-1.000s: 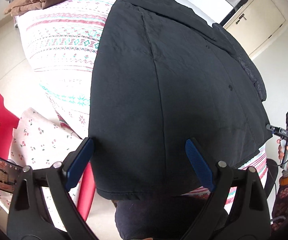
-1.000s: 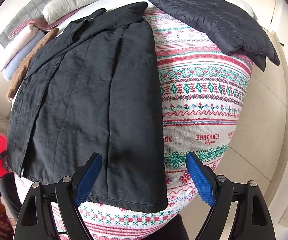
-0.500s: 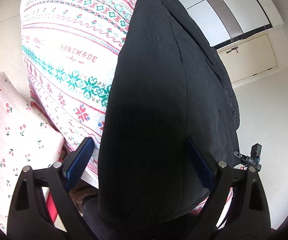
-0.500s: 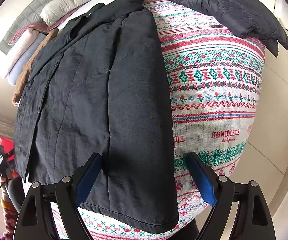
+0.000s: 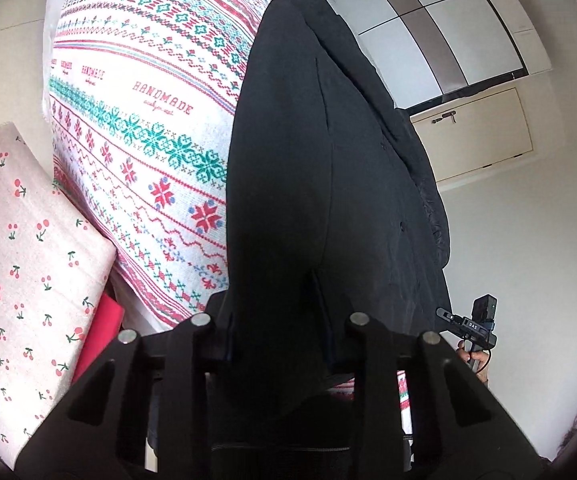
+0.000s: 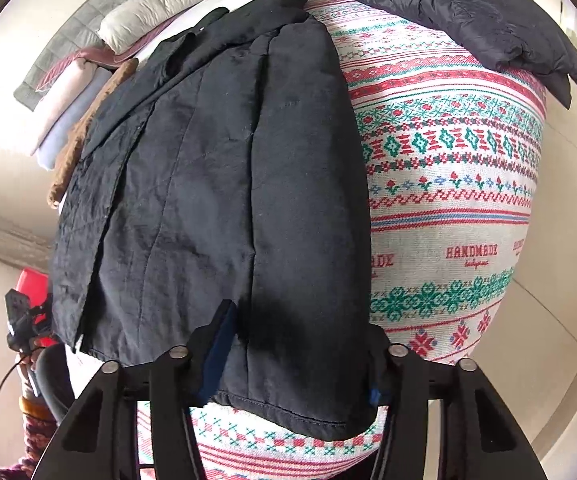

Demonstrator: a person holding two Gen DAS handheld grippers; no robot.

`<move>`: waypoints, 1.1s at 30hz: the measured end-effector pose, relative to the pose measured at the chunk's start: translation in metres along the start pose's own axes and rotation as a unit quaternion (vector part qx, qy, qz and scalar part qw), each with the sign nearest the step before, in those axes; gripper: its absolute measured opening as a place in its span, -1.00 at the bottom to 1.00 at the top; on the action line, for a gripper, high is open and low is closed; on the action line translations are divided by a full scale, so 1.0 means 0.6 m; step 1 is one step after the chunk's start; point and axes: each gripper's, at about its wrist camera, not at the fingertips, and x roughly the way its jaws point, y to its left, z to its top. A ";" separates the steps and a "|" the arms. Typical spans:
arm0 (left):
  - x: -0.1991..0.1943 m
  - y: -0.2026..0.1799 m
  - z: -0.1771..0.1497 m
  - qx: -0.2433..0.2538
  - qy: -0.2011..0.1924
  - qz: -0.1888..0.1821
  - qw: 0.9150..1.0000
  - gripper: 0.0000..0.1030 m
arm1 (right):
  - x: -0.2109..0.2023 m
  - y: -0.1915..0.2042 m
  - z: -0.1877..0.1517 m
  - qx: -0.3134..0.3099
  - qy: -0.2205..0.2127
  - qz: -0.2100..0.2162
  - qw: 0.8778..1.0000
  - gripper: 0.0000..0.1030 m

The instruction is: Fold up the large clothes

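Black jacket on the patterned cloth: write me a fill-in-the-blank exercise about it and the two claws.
1. The black jacket lies on a cloth printed with the word ____.
2. The right claw is closing with the jacket's ____ edge between its fingers.
3. The left claw is closing on fabric whose colour is ____.
4. A second dark, ____ jacket lies folded at the cloth's far end.

Missing words: HANDMADE; bottom; black; quilted
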 end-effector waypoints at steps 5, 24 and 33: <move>-0.006 -0.025 -0.002 0.010 -0.006 0.014 1.000 -0.55 | 0.007 -0.007 -0.003 0.010 0.009 0.028 0.999 -0.30; -0.094 -0.252 0.100 0.117 -0.210 -0.010 0.971 -0.82 | -0.154 0.113 0.091 -0.039 -0.146 0.132 0.980 -0.76; -0.085 -0.325 0.225 0.129 -0.273 -0.003 0.953 -0.82 | -0.206 0.134 0.221 -0.014 -0.218 0.128 0.967 -0.77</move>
